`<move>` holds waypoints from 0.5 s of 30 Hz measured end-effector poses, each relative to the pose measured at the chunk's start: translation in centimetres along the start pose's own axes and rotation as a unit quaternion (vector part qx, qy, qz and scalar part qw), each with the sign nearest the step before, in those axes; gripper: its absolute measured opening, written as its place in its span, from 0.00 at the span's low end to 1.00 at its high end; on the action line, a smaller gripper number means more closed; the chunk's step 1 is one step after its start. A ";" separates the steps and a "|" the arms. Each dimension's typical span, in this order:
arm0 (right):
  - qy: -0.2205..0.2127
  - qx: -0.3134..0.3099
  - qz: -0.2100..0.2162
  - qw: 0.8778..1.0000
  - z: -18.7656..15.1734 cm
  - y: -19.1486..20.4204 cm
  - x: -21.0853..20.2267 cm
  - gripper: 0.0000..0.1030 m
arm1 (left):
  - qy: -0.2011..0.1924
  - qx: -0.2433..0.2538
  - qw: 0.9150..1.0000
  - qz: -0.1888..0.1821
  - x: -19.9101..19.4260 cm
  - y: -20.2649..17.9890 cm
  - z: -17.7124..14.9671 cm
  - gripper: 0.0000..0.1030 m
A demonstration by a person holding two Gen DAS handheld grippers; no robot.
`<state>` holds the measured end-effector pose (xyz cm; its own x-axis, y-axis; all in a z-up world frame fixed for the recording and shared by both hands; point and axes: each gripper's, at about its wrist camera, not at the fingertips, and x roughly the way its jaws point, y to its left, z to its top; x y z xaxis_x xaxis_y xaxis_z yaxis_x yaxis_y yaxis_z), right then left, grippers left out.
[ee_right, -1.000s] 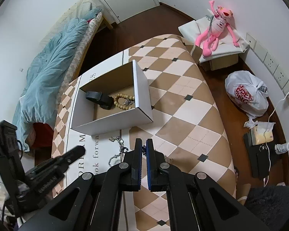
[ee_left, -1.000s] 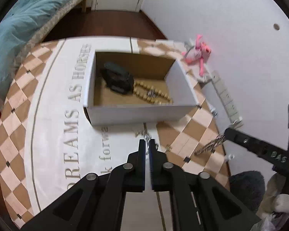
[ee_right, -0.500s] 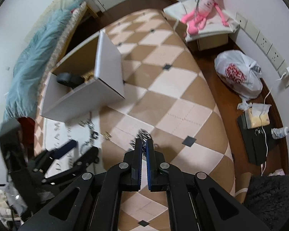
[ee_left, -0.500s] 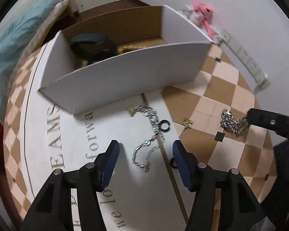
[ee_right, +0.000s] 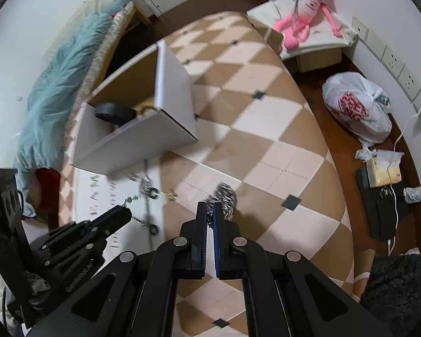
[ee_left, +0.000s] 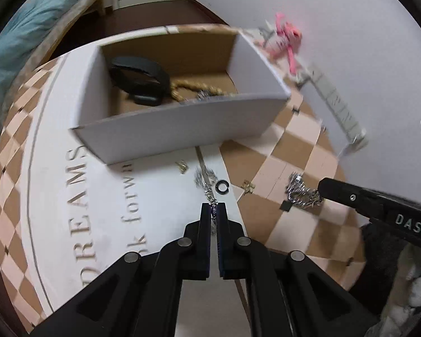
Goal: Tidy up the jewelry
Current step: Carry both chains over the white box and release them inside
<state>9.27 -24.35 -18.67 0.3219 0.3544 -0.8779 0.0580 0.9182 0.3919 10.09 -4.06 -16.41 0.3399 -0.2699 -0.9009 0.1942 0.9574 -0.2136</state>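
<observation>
A white-walled room with a dark wooden floor (ee_right: 308,90) holds a bed under a teal blanket (ee_right: 67,67); a big round mat (ee_right: 269,151) of tan and cream diamonds, with a white lettered band across it, lies on the floor. Beside the wall sit one white plastic bag (ee_right: 356,112), one pink plush toy (ee_right: 303,25) on a low white box, and a row of wall sockets (ee_right: 390,59).

On the mat stands one open white cardboard box (ee_left: 179,126). Inside it are one black band (ee_left: 140,81), one string of tan beads (ee_left: 188,88) and a bit of silver chain, partly hidden by the near wall.

In front of the box, on the white band, lie a thin silver chain (ee_left: 206,181), one small black ring (ee_left: 221,187) touching it, and two small gold pieces (ee_left: 182,165), one each side.

The left gripper (ee_left: 214,210) reaches low over the band, its fingers pinched on the near end of the thin chain. The right gripper (ee_right: 209,209) comes in from the right over the diamonds, its fingers closed on a thick silver chain (ee_right: 224,196), bunched at its tips just above the mat.
</observation>
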 end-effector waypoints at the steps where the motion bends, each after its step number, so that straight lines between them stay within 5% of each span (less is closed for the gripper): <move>1: -0.005 -0.003 0.006 1.000 0.2 0.4 -0.6 0.04 | 0.001 -0.003 1.000 -0.006 -0.6 0.2 0.0 0.01; 7: -0.031 -0.031 0.033 0.999 1.4 3.0 -4.3 0.04 | -0.034 -0.024 0.999 -0.028 -4.3 1.4 1.0 0.01; 15: -0.078 -0.081 0.081 0.990 6.1 8.1 -10.4 0.04 | -0.116 -0.016 0.991 -0.062 -10.8 0.5 6.7 0.01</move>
<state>12.19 -21.70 -4.65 0.4576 0.4795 -0.7488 -0.1548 0.8722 0.4639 12.71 -1.34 -4.28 0.5180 -0.3991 -0.7565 0.2204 0.9169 -0.3327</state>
